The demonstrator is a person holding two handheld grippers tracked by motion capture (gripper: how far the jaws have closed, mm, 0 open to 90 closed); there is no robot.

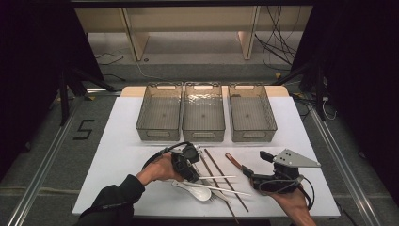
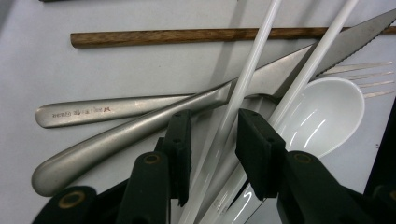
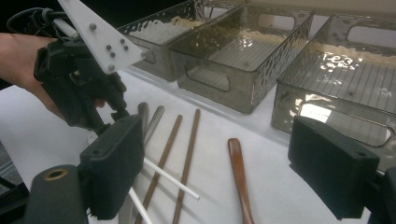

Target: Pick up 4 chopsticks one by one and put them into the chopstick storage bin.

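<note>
A: On our left, the left tool [image 2: 212, 149] hangs over the cutlery heap with its jaws part-way in, astride the two white chopsticks [image 2: 252, 74]; the pads look not yet pressed on them. The sticks lie crossed over the knife [image 2: 140, 135] and the white spoon [image 2: 322, 116], near the front of the counter [image 1: 117, 141].

B: We judge them light, stiff, smooth and likely slippery. We'd take them at the middle, both together, so neither swivels out.

A: They rest on rounded metal, so they could roll as we close. The fork [image 2: 369, 77] tines poke out past the spoon; we should not snag them.

B: Rightward lie two brown chopsticks [image 3: 180, 154] and a brown wooden handle [image 3: 240, 172], apart from the heap. Our right tool [image 3: 233, 168] waits spread wide, holding nothing.

A: The counter is a plain white, smooth sheet. Three clear bins [image 1: 203, 113] stand in a row at its far side, all bare.

B: Beyond, grey floor, cables, a wooden frame and dark curtains either side.
</note>
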